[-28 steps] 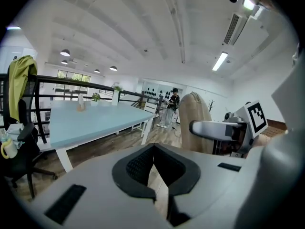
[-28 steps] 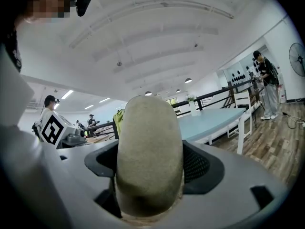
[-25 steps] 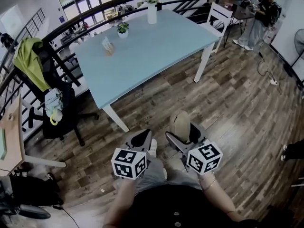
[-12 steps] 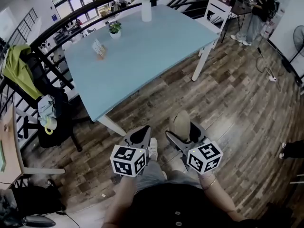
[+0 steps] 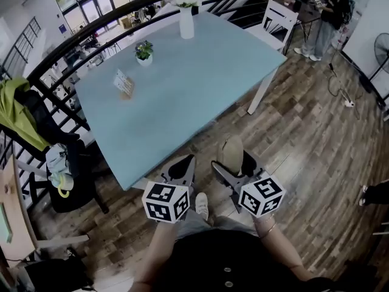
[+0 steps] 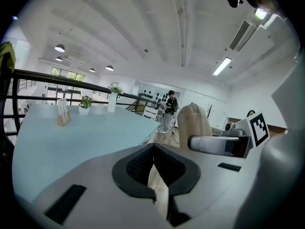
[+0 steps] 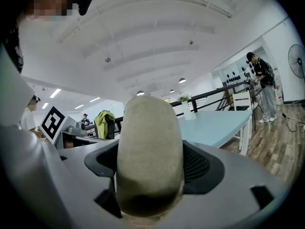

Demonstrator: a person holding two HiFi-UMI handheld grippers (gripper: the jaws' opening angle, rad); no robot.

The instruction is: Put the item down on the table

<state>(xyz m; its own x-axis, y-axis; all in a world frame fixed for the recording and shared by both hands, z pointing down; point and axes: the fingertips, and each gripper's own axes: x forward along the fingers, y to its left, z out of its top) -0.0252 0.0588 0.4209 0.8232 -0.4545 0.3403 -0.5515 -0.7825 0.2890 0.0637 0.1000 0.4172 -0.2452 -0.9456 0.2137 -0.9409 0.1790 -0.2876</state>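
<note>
Grippers sit side by side over the wood floor (image 5: 304, 139), just short of the near edge of the light blue tabletop (image 5: 182, 96). On my right gripper (image 5: 230, 170) the jaws are clamped on a beige rounded item (image 7: 150, 151). It stands up between the black pads and fills the middle of the right gripper view. From the head view it is in the air off the tabletop's near corner, not touching the surface.

My left gripper (image 6: 153, 149) has its jaws together at the tips with nothing between them. Only a thin slit of floor shows below the pads.

Far across the tabletop I can see a white vase (image 5: 186, 22) with flowers, a small potted plant (image 5: 144, 52) and a card stand (image 5: 124, 84), all well apart from the grippers. A white chair (image 5: 276, 20) stands at the far end, with a person (image 5: 325, 17) beyond it.
</note>
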